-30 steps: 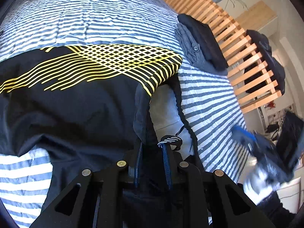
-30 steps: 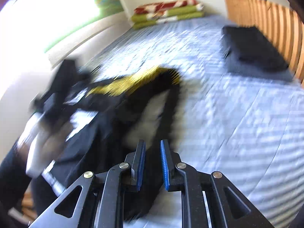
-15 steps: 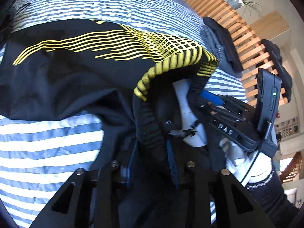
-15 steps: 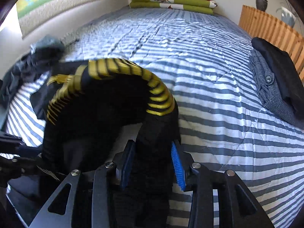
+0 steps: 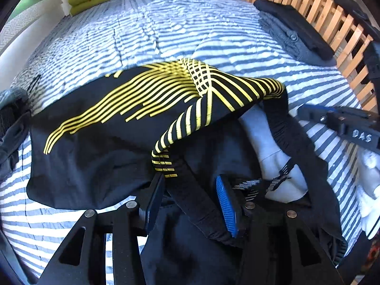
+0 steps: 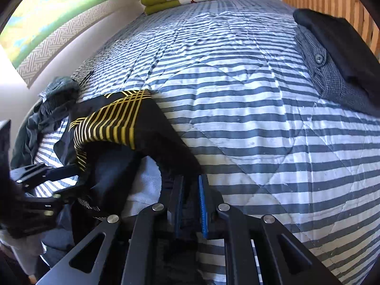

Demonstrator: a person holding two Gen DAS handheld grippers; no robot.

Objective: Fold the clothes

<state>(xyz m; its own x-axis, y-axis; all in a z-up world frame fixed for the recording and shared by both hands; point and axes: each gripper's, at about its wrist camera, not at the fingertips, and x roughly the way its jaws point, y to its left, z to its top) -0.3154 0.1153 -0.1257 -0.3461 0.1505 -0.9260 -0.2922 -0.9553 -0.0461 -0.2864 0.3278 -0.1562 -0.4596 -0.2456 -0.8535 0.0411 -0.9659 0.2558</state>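
A striped quilt [image 5: 147, 35] covers the bed. Left wrist view: the left gripper [image 5: 190, 201], jaws just widening, straddles the black-and-yellow garment [image 5: 106, 128]'s waistband unclamped. Right wrist view: the right gripper [image 6: 191, 210], just closing, pinches the garment's black edge; that shallow bite could slip.

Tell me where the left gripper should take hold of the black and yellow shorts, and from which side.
Grip the black ribbed waistband where it runs between the open left gripper, coming down from above. That band is a thick, raised ridge standing off the striped bedcover, so the pads can likely close across it. The right gripper already pinches the same band further along.
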